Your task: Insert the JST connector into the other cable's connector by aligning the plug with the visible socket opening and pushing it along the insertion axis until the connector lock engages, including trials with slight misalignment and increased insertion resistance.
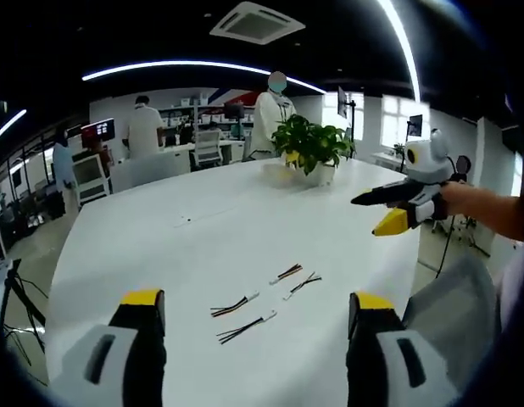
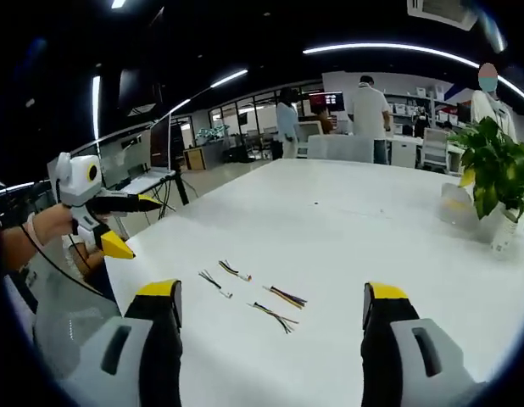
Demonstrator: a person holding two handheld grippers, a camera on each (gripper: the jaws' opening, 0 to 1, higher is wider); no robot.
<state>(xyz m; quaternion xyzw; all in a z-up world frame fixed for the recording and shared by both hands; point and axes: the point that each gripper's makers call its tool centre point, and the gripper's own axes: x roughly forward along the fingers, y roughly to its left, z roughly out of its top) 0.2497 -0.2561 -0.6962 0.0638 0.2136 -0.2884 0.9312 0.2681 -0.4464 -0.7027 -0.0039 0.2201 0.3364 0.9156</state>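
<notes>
Several short JST cables with coloured wires and small white connectors lie loose on the white table (image 1: 160,246). In the left gripper view one cable (image 1: 235,305) lies nearest my left gripper (image 1: 258,309), another (image 1: 287,273) farther off. My left gripper is open, above the table's near edge, with nothing between its jaws. My right gripper (image 1: 366,215) hovers open at the right, held by a hand. In the right gripper view the cables (image 2: 286,297) lie just ahead of my open right gripper (image 2: 272,297), and the left gripper (image 2: 145,227) hangs open at the left.
A potted plant (image 1: 313,144) stands at the far side of the table, also seen as the plant (image 2: 495,174) at the right. People stand by desks and monitors behind the table. A tripod stand (image 2: 169,161) is beyond the table's edge.
</notes>
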